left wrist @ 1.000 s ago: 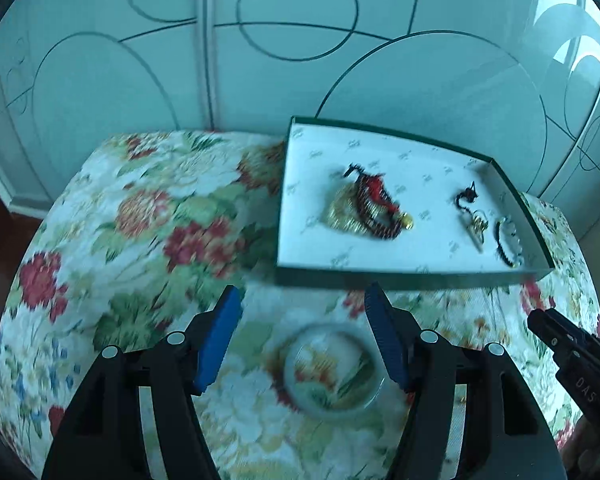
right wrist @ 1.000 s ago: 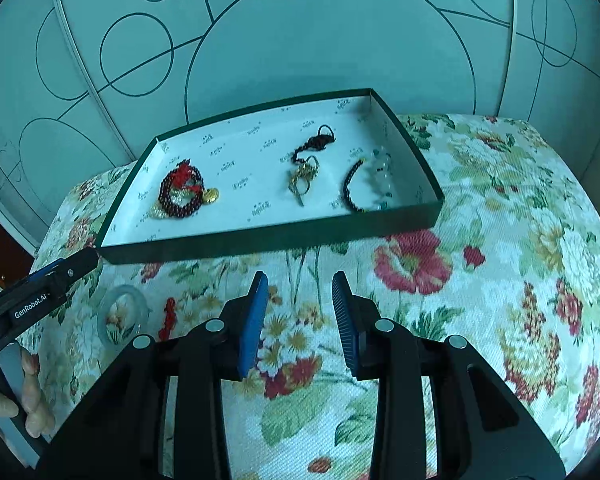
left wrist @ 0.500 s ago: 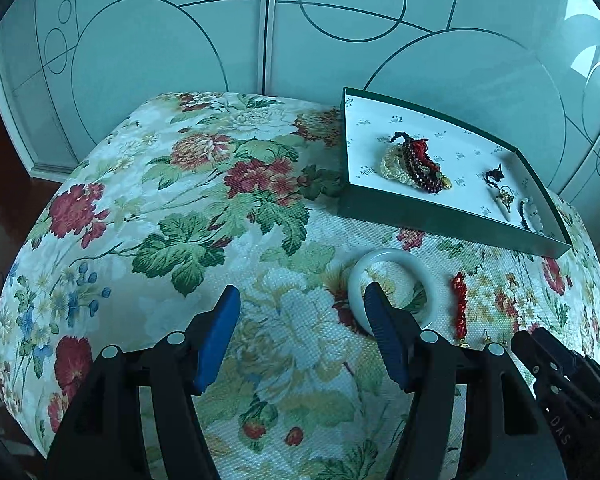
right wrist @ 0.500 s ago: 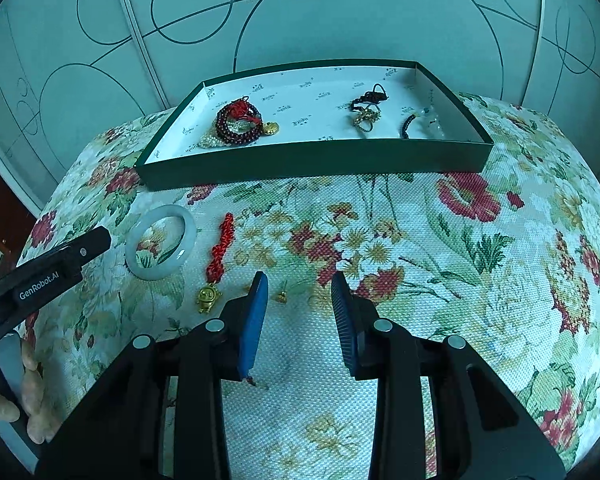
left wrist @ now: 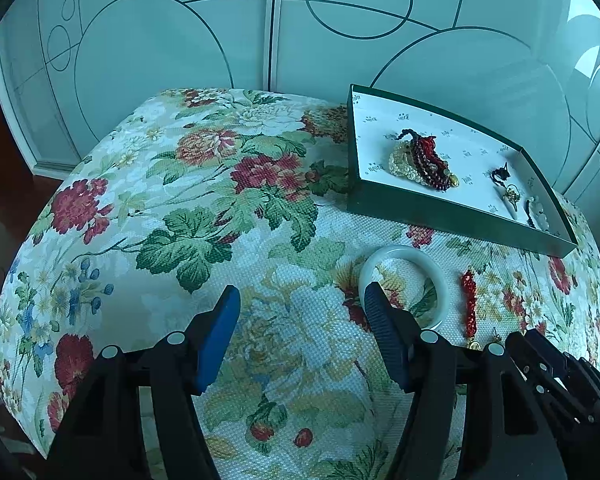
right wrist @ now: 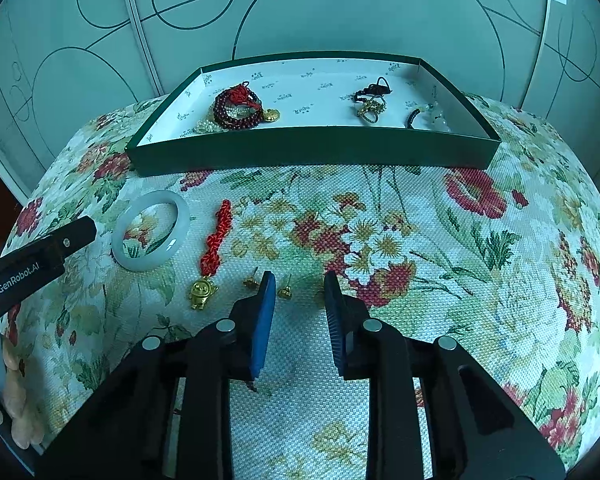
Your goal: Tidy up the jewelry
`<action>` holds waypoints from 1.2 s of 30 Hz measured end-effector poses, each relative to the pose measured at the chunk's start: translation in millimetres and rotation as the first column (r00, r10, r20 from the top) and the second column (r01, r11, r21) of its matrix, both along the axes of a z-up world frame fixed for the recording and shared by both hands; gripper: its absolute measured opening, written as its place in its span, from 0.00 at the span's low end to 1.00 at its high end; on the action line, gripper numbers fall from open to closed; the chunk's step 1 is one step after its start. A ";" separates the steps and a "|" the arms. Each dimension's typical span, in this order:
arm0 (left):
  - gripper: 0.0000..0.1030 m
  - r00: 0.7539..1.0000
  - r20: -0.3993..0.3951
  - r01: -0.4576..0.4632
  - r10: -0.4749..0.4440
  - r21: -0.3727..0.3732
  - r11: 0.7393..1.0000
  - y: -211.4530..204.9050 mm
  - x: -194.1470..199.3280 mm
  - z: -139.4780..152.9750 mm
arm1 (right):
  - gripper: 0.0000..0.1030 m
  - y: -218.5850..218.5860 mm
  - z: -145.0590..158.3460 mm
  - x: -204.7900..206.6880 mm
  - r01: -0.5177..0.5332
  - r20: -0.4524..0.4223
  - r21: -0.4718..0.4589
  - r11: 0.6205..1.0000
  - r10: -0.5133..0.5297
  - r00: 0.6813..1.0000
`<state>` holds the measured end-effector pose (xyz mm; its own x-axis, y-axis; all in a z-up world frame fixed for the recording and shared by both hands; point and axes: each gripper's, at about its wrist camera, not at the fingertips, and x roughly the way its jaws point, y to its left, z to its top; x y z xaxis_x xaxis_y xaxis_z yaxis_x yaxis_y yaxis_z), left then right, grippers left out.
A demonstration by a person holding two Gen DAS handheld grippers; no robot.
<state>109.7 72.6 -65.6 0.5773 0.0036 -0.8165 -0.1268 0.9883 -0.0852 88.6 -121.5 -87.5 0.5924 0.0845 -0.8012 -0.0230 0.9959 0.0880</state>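
Note:
A green tray [right wrist: 316, 148] [left wrist: 440, 210] with a white floor holds a dark red bead bracelet [right wrist: 236, 108] [left wrist: 428, 158], a black-corded charm [right wrist: 372, 100] and a black bead bracelet [right wrist: 424, 116]. On the floral cloth in front lie a pale jade bangle [right wrist: 150, 230] [left wrist: 404, 276], a red knotted cord with a gold charm [right wrist: 214, 248] [left wrist: 470, 306], and two small gold earrings [right wrist: 286, 290]. My left gripper [left wrist: 300, 306] is open and empty, left of the bangle. My right gripper [right wrist: 300, 292] is open and empty, one earring between its fingertips.
The floral cloth [left wrist: 204, 200] covers a rounded table that drops off at its edges. Frosted glass panels [right wrist: 340, 12] with circle lines stand behind the tray. The left gripper's body [right wrist: 32, 264] shows at the right wrist view's left edge.
Both grippers have drawn back from the tray and lowered toward the cloth. The left one swung left. The bangle, red cord and earrings came into view.

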 end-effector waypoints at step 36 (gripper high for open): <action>0.62 1.000 -0.016 0.012 -0.012 0.001 1.000 -5.7 0.0 -11.2 | 0.04 -47.9 1.4 -0.7 0.093 0.023 -0.003 0.996 -0.093 0.995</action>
